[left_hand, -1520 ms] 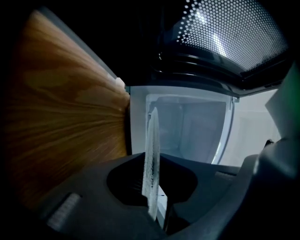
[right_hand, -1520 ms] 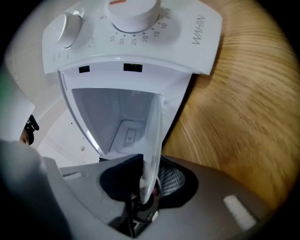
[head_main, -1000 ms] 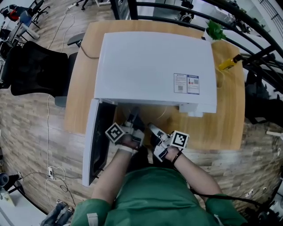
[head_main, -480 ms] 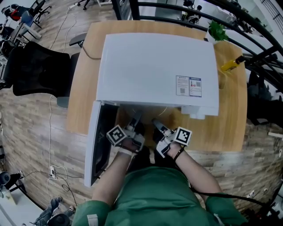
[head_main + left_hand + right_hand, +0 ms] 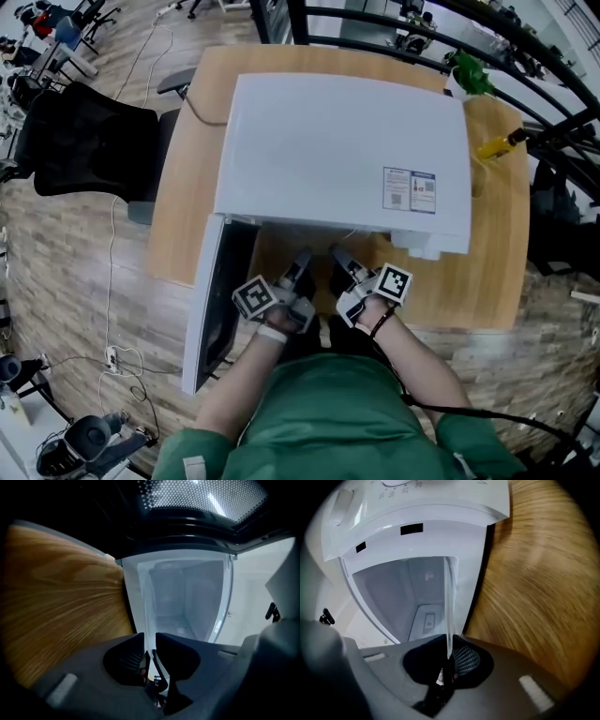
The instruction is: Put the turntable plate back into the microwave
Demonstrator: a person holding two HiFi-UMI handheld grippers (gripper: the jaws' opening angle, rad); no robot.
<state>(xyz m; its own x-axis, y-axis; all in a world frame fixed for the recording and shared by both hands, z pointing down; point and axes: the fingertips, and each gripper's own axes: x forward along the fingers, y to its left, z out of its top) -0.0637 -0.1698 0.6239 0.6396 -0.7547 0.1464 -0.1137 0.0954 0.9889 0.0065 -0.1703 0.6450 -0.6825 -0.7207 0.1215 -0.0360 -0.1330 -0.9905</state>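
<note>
The clear glass turntable plate (image 5: 146,606) is held edge-on between both grippers in front of the white microwave (image 5: 342,150). My left gripper (image 5: 150,637) has just been closing, and its jaws now grip the plate's rim. The right gripper (image 5: 449,641) closed a moment ago and clamps the plate's (image 5: 449,602) other rim. Both point into the open white cavity (image 5: 408,592). In the head view the left gripper (image 5: 302,261) and the right gripper (image 5: 339,255) sit side by side at the microwave's front, and the glass hardly shows there.
The microwave door (image 5: 217,300) hangs open to the left, past the edge of the wooden table (image 5: 173,187). A black chair (image 5: 80,141) stands at the left. A yellow object (image 5: 495,145) and a green plant (image 5: 469,75) sit at the table's far right.
The right gripper has moved closer to the microwave's front. The left gripper has shifted slightly to the right, so the two now sit nearer each other.
</note>
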